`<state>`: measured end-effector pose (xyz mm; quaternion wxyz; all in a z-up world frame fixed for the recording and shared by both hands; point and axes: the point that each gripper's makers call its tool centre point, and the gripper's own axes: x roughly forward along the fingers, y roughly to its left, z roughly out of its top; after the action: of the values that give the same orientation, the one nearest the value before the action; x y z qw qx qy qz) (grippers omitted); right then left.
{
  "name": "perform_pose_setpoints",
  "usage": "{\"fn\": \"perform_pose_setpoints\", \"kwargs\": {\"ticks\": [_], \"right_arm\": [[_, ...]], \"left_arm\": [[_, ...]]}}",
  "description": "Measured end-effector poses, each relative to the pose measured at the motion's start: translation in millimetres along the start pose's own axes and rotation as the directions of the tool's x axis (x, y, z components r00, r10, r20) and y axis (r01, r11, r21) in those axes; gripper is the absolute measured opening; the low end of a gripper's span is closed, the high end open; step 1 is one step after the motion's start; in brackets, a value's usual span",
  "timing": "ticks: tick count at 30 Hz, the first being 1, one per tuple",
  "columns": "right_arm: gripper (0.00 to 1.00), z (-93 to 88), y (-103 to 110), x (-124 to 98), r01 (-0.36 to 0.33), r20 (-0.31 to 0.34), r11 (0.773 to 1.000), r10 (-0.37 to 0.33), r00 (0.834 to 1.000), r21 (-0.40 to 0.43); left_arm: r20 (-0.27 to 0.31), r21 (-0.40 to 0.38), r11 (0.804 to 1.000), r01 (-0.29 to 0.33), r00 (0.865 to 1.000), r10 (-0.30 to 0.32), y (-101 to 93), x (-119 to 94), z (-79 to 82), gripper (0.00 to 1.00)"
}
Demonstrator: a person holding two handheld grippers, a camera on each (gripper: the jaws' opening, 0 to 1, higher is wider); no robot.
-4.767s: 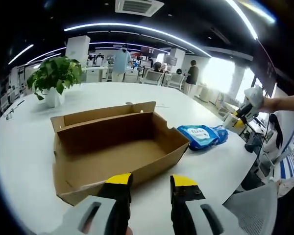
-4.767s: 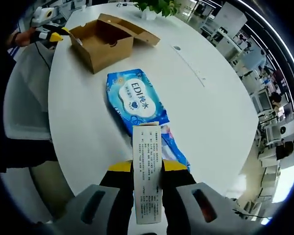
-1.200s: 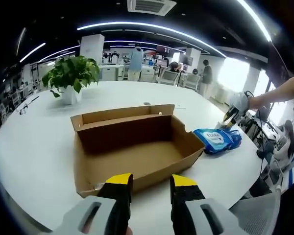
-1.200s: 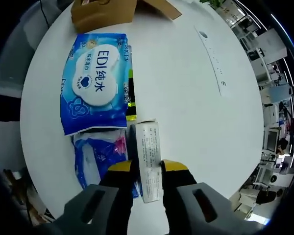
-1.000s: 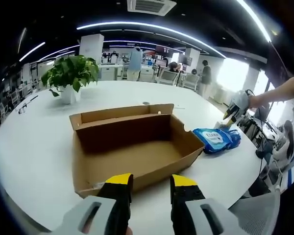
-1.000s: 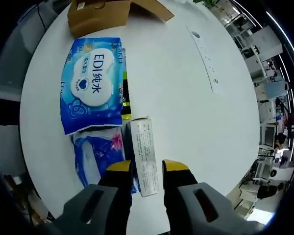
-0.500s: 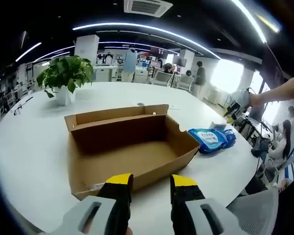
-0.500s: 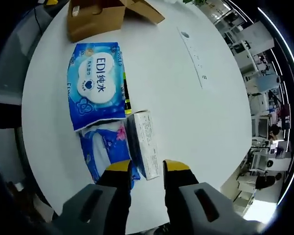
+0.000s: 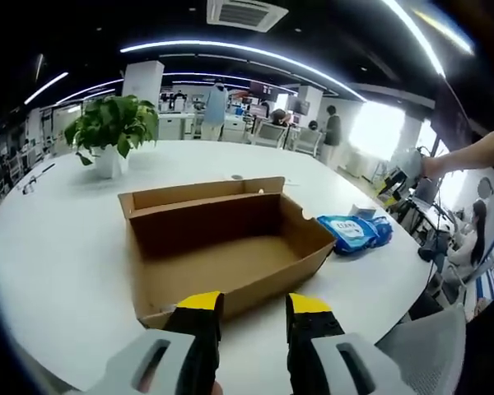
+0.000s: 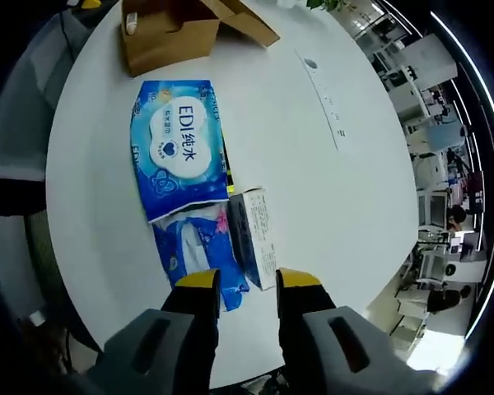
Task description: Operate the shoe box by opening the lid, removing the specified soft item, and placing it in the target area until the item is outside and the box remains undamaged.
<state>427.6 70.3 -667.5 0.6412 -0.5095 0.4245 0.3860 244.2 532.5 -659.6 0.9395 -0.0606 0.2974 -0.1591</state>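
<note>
Open-plan office: round white table, potted green plant, curved ceiling light strips, bright windows.

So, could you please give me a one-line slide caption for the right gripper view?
Open right gripper above the white table, a small white carton beside blue wipes packs; shoe box beyond.

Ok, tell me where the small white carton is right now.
In the right gripper view the small white carton lies on the white table, just ahead of the open right claw, beside the blue wipes pack.

R gripper open over white box, beside blue pack.
</note>
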Motion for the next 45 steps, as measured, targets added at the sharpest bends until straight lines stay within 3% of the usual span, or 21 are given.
{"fn": "perform_pose_setpoints", "kwargs": {"ticks": [6,11,19,23,25,30,33,35,39,42,45], "right_arm": [[0.24,12.3,0.3,-6.2,0.019,0.021,0.997,-0.02,1.0,0.07],[0.25,29.6,-7.2,-11.9,0.058,0.079,0.973,-0.078,0.994,0.222],[0.26,69.2,-3.2,-23.2,0.034,0.227,0.865,-0.169,0.959,0.501],[0.31,87.0,5.0,-27.5,-0.022,0.301,0.82,-0.184,0.936,0.572],[0.3,88.7,7.4,-27.2,-0.015,0.302,0.813,-0.199,0.932,0.582],[0.33,111.8,28.2,-25.8,-0.09,0.376,0.767,-0.206,0.903,0.635],[0.36,125.9,40.1,-24.9,-0.11,0.399,0.765,-0.203,0.894,0.635],[0.37,138.5,48.2,-25.3,-0.116,0.417,0.778,-0.198,0.887,0.617],[0.39,165.9,57.2,-29.7,-0.15,0.468,0.774,-0.206,0.859,0.615],[0.39,181.5,63.7,-30.3,-0.154,0.48,0.782,-0.203,0.853,0.604],[0.39,200.4,69.8,-33.2,-0.179,0.512,0.782,-0.199,0.836,0.596]], "left_arm": [[0.013,-0.004,1.0,-0.001,1.0,0.001,9.9,-8.9,1.6,0.3],[0.024,-0.006,1.0,-0.001,1.0,0.001,18.4,-14.7,1.9,0.3],[0.041,-0.029,1.0,0.004,0.999,-0.003,28.3,-19.1,3.0,0.3],[0.042,-0.022,1.0,0.016,0.999,-0.015,31.6,-19.4,3.8,0.3],[0.043,-0.024,1.0,0.019,0.999,-0.018,34.1,-19.3,4.4,0.3],[0.048,-0.019,0.999,0.028,0.998,-0.028,35.3,-21.0,5.8,0.31],[0.05,-0.02,0.999,0.029,0.998,-0.028,38.2,-22.7,5.8,0.31],[0.051,-0.021,0.999,0.029,0.998,-0.028,40.4,-23.7,5.6,0.31],[0.05,-0.021,0.999,0.029,0.998,-0.028,42.9,-26.6,3.6,0.31],[0.048,-0.024,0.999,0.028,0.999,-0.026,45.8,-27.4,1.2,0.31],[0.05,-0.028,0.999,0.028,0.998,-0.026,46.6,-27.8,1.4,0.31]]}}
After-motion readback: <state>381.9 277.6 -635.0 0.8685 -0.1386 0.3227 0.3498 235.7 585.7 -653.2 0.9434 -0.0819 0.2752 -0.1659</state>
